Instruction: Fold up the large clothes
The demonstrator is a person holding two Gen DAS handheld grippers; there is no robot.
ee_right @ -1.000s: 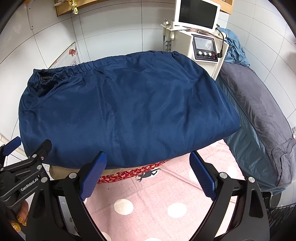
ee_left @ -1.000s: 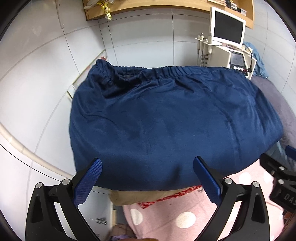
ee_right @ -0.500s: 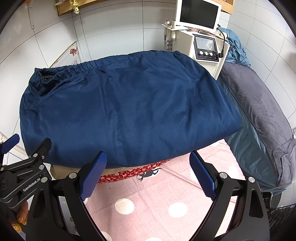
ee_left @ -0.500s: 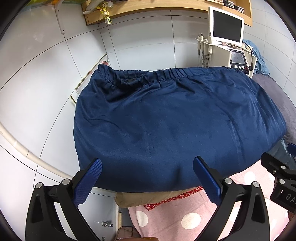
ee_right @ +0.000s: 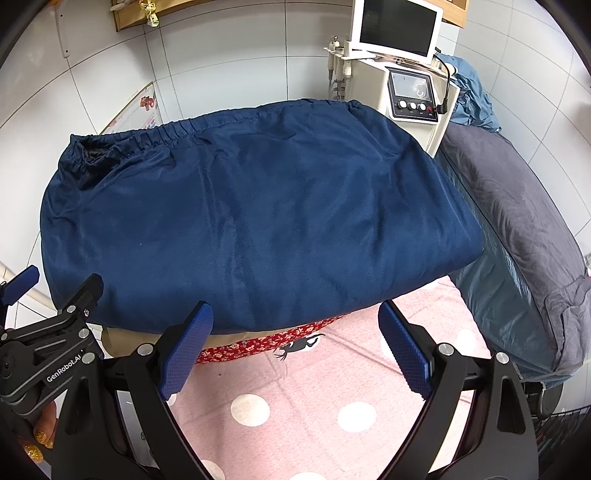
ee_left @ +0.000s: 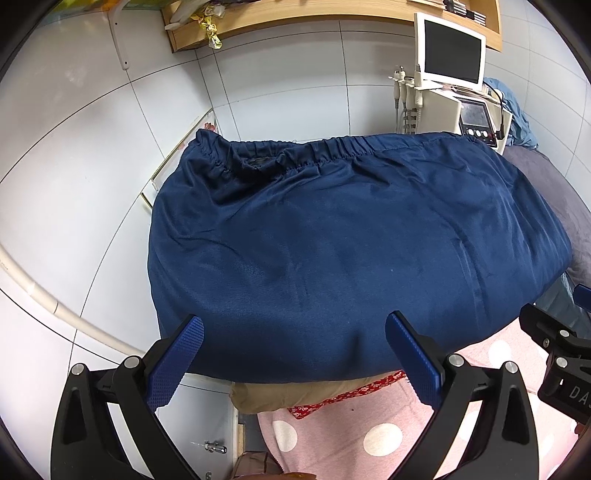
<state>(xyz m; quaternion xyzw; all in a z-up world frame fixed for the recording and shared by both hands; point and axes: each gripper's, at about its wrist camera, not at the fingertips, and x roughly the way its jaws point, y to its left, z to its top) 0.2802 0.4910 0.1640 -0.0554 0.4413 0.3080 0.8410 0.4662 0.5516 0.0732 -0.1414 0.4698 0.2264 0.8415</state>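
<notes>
Navy garment (ee_left: 332, 240) lay folded flat on a bed with a pink polka-dot blanket (ee_right: 314, 387), elastic waistband at the far edge, covering tan and red floral fabric (ee_right: 266, 341). Left gripper (ee_left: 293, 354) and right gripper (ee_right: 291, 343) hovered at the near edge, fingers spread wide, grasping nothing. White machine (ee_right: 410, 85) stood behind.

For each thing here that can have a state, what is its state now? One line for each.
left gripper: open, holding nothing
right gripper: open, holding nothing
navy garment: folded, lying flat, elastic waistband at the far edge
monitor: screen dark
grey pillow: lying beside the garment
pink dotted blanket: spread out under the pile
</notes>
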